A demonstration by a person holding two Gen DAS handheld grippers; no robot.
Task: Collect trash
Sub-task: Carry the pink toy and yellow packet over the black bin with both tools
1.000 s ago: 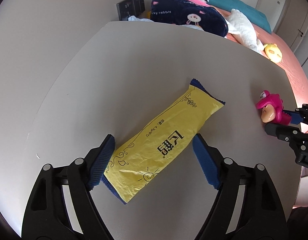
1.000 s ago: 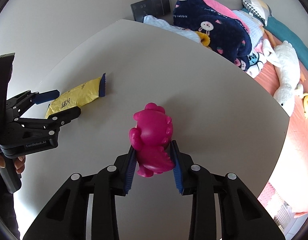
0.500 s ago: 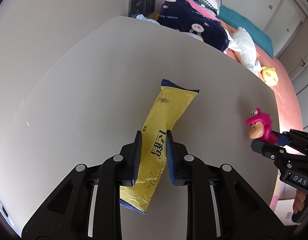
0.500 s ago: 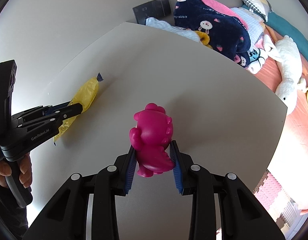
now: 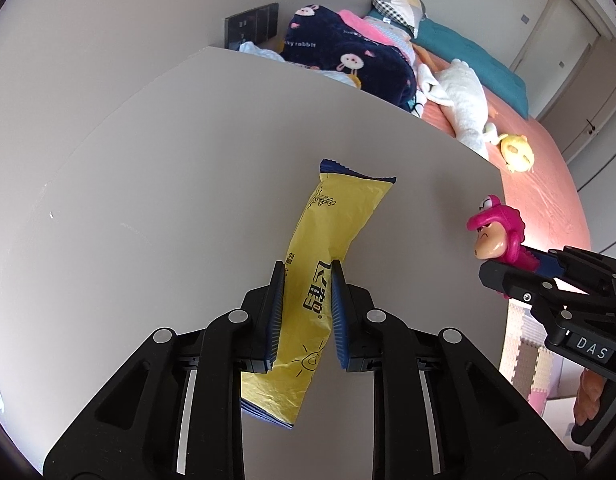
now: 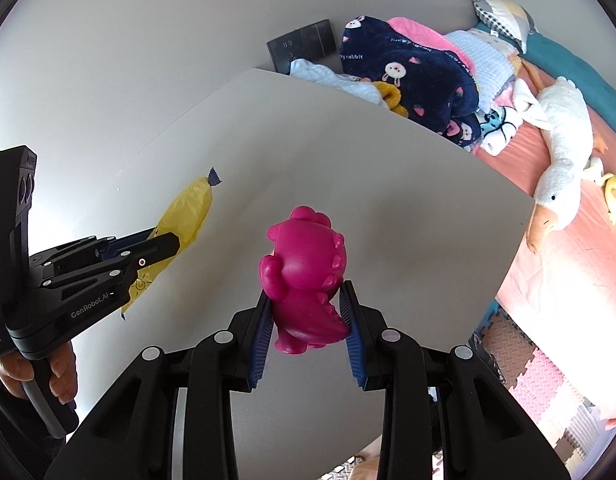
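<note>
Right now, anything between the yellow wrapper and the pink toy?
Nothing: only bare table between the yellow wrapper and pink toy, seen in the right wrist view.

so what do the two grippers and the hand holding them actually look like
Both are matte black plastic with silver rivets and ribbed blue pads. The left gripper reads "GenRobot.AI" in white on its side; the right gripper carries a white "DAS" label. A bare hand wraps the left one's black pistol handle. No cables show.
</note>
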